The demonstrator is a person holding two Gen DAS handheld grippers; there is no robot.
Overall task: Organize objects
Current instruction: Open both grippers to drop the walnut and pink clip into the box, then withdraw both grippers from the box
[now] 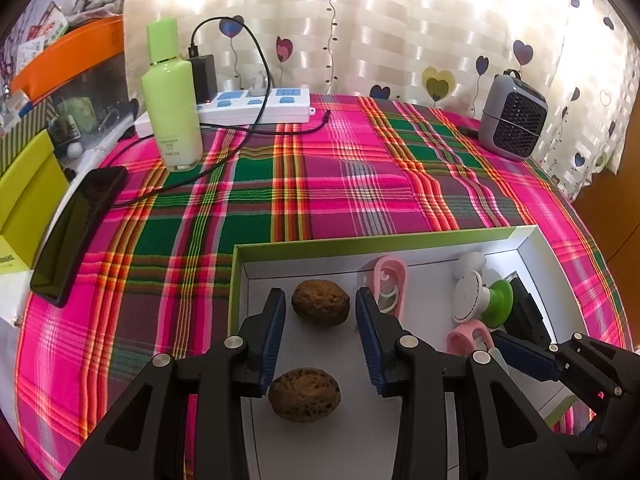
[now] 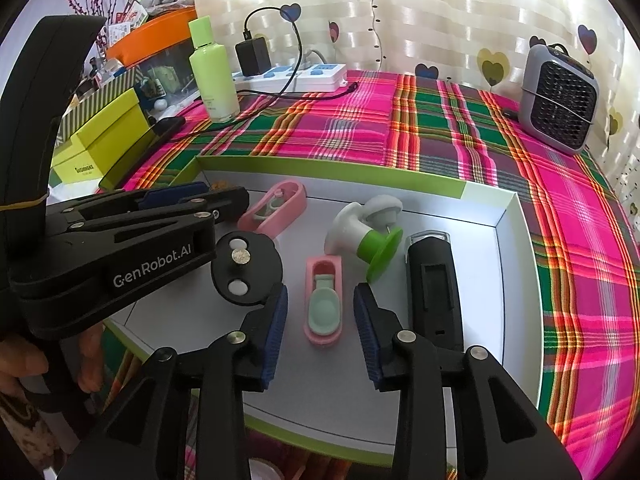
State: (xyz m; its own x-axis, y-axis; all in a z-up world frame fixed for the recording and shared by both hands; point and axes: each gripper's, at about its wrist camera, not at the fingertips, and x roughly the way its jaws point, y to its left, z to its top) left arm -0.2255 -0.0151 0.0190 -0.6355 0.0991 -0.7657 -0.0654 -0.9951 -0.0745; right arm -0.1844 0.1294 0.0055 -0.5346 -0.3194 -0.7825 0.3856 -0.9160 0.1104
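Where the left claw (image 2: 192, 196) reaches, walnuts hide in the right view.

Bright backlight blows out the curtain (image 1: 400, 20); fisheye edges curve darkly.

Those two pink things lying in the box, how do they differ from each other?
The near pink case lies between the right gripper's open jaws, pointing along them; the far pink case lies at a slant by the box's back wall. The near one holds a mint-green piece; the far one's insert looks whitish. The near one lies close to the green-and-white suction holder; the far one lies beside the left gripper. Both are pink, oblong and rounded.
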